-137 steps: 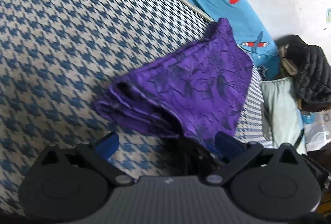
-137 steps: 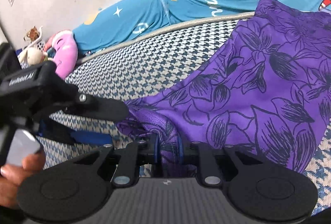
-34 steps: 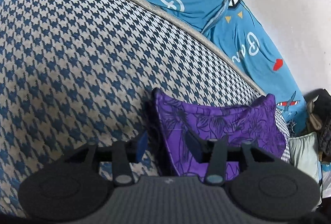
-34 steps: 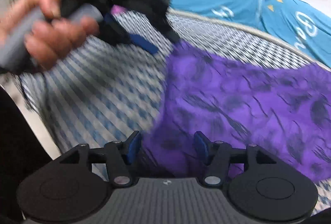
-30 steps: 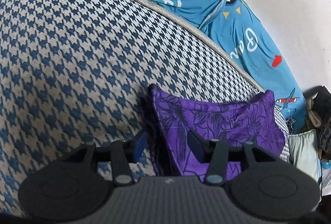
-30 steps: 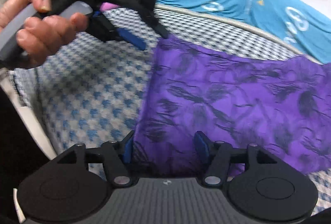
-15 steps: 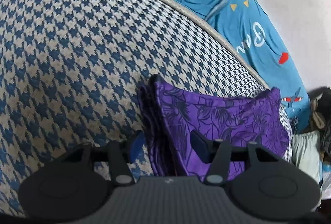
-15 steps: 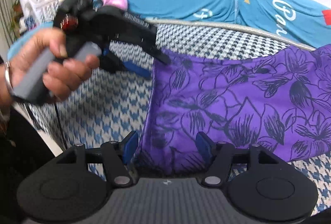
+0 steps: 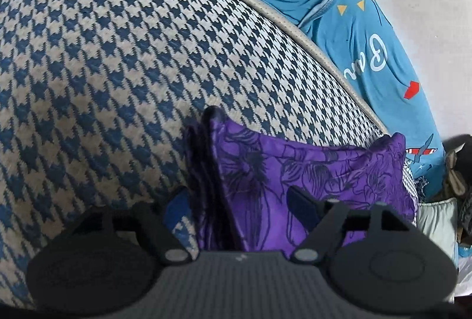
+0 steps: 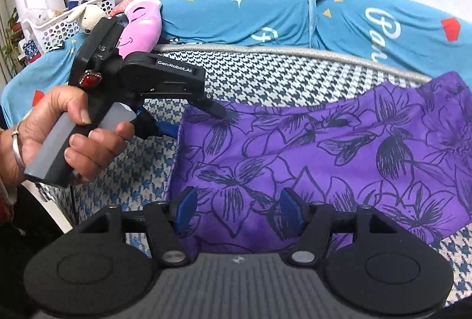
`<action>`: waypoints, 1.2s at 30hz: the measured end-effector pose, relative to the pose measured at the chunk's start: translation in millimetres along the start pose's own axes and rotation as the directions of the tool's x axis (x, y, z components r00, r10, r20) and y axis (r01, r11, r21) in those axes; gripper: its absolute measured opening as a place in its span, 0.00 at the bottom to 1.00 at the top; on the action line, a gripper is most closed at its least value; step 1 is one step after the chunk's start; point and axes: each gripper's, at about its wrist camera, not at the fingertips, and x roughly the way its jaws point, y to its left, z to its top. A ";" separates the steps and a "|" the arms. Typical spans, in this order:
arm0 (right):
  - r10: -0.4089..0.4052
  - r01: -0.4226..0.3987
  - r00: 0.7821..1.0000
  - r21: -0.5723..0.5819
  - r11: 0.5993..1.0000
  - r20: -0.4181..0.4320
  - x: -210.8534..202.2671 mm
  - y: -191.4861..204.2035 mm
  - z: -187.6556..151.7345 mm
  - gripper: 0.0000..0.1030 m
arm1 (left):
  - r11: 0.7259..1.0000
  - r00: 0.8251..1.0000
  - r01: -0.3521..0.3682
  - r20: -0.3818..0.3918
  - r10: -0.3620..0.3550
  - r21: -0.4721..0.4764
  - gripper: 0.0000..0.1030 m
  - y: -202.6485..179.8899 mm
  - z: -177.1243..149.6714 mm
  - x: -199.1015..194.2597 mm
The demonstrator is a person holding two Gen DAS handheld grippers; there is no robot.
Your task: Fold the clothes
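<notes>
A: Both of your hand-held grippers have let go. The right hand-held gripper (image 10: 237,207) was pinching the purple floral-print garment (image 10: 324,165) a few seconds back; now its blue pads stand apart, with the near-left corner of the cloth lying loose between them.

B: And the left?

A: The left hand-held gripper (image 9: 240,210) is spread too, straddling the stacked left edge of the garment. From the right wrist view its upper finger tip sits on the far-left corner, the lower one off the cloth's left edge.

B: So where's the cloth?

A: Flat on the blue-and-white houndstooth mattress (image 9: 103,53), directly ahead of both grippers, folded into a rough rectangle with layers showing at the edge.

B: Meaning?

A: This fold looks laid down and released. I'd judge that you either smooth it or make one more fold across.
</notes>
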 end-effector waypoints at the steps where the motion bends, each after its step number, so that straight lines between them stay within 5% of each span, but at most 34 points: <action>1: 0.001 -0.001 1.000 -0.002 1.000 -0.010 1.0 -3.8 -0.2 0.61 | 1.000 1.000 0.001 0.003 -0.001 0.011 0.79 -1.9 -0.3 0.9; 9: -0.106 0.105 0.994 0.042 0.994 0.024 -5.9 -62.9 27.5 0.61 | 0.999 0.999 0.033 0.007 -0.034 0.036 0.81 -13.4 -1.4 13.0; 11: -0.144 0.139 0.988 0.084 0.987 0.057 -9.1 -82.5 37.2 0.61 | 0.999 1.000 0.023 0.011 -0.024 0.037 0.69 -15.9 -2.4 14.1; 13: -0.172 0.160 0.981 0.132 0.978 0.086 -11.1 -98.1 47.0 0.60 | 0.999 0.999 0.040 0.000 -0.040 0.027 0.46 -18.2 -3.3 16.7; 22: -0.157 0.129 0.980 0.211 0.969 0.125 10.1 -133.9 69.0 0.37 | 0.999 0.999 0.026 0.018 -0.027 0.044 0.22 -26.6 -7.2 16.3; 29: -0.126 0.105 0.986 0.176 0.979 0.113 38.2 -141.4 83.2 0.25 | 0.997 1.000 -0.029 0.004 0.029 0.073 0.20 -26.4 -12.3 25.3; 36: -0.212 0.199 0.976 0.200 0.959 0.047 68.0 -160.2 91.8 0.19 | 0.995 0.999 -0.049 0.018 0.048 0.091 0.24 -33.2 -12.0 30.4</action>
